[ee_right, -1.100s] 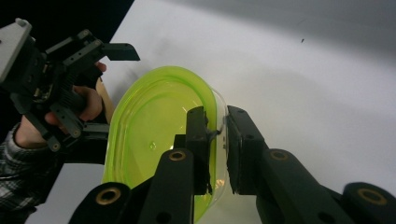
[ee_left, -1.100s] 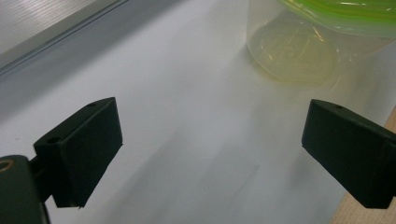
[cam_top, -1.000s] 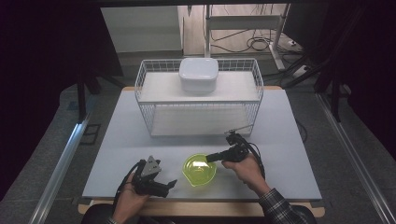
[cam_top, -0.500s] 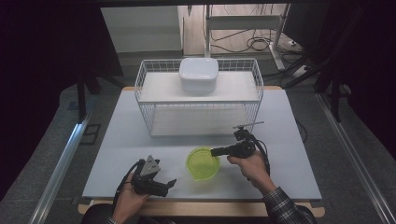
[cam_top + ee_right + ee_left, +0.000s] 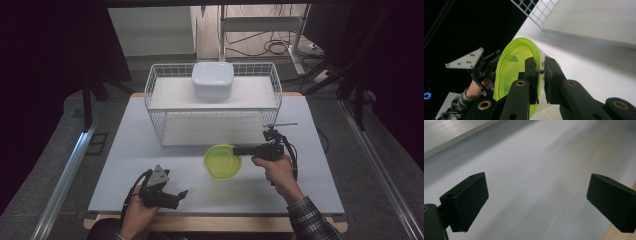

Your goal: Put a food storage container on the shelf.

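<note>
No brand, label or legible writing appears on any item.

The right gripper [image 5: 239,150] has its jaws closed on the rim of the green bowl [image 5: 222,162]. In the high view the bowl sits in front of the wire rack [image 5: 156,87], between the rack's lower shelf and the near edge of the table [image 5: 310,180]; contact with the table surface cannot be determined from that view. The right gripper view resolves the grip: one jaw lies inside the bowl [image 5: 516,65], the other outside the wall, and the rim is pinched between the two pads. The bowl is translucent yellow-green inside with a paler outer wall, and it is tipped on edge relative to that camera.

The left gripper [image 5: 181,195] rests near the front left of the table, held in the left hand [image 5: 137,215], well apart from the bowl. The left gripper view shows its jaws standing wide apart with bare table surface [image 5: 536,182] between them. The right gripper view shows this same gripper [image 5: 487,75] from the side, including its grey three-cornered plate [image 5: 465,59] and a plaid sleeve [image 5: 456,105].

The high view adds what neither gripper view carries: a white lidded container [image 5: 212,79] standing on the rack's upper shelf, and the right hand [image 5: 277,170] behind the gripper body. The right gripper view shows a corner of the rack's wire mesh [image 5: 534,10] and a shelf board [image 5: 594,20].
</note>
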`<state>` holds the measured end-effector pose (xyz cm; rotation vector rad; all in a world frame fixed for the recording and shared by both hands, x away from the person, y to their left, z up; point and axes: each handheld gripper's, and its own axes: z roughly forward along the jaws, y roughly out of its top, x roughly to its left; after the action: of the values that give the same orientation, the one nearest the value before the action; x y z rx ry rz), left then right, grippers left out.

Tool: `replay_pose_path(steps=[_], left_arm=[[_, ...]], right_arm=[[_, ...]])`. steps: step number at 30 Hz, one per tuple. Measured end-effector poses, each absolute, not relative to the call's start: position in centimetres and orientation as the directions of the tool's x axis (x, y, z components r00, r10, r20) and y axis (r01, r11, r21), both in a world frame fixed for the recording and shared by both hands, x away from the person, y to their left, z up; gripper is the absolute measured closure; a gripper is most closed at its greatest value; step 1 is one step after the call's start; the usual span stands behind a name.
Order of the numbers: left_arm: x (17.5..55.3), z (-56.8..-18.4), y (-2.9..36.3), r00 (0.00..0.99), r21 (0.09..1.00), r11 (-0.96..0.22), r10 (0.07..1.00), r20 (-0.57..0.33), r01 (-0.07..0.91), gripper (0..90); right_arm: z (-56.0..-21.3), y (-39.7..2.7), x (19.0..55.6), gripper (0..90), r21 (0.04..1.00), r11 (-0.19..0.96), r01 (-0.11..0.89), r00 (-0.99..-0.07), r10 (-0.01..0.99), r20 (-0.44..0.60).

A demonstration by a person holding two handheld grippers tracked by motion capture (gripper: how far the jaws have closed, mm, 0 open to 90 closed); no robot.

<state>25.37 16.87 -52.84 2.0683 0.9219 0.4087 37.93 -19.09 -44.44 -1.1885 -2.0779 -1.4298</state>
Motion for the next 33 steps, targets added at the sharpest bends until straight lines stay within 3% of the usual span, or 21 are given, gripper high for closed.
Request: replay_pose_path(steps=[23,33], left_arm=[[25.5,-52.9,16.8,0.684,0.785,-0.405,0.729,-0.032,0.468,3.4],[25.5,-52.9,16.9,0.682,0.789,-0.393,0.73,-0.044,0.472,3.1]], right_arm=[[-38.3,-19.3,39.1,82.3,0.682,0.05,0.73,-0.632,0.428,0.646],[-34.0,-19.1,40.3,82.3,0.71,0.008,0.704,-0.649,0.414,0.638]])
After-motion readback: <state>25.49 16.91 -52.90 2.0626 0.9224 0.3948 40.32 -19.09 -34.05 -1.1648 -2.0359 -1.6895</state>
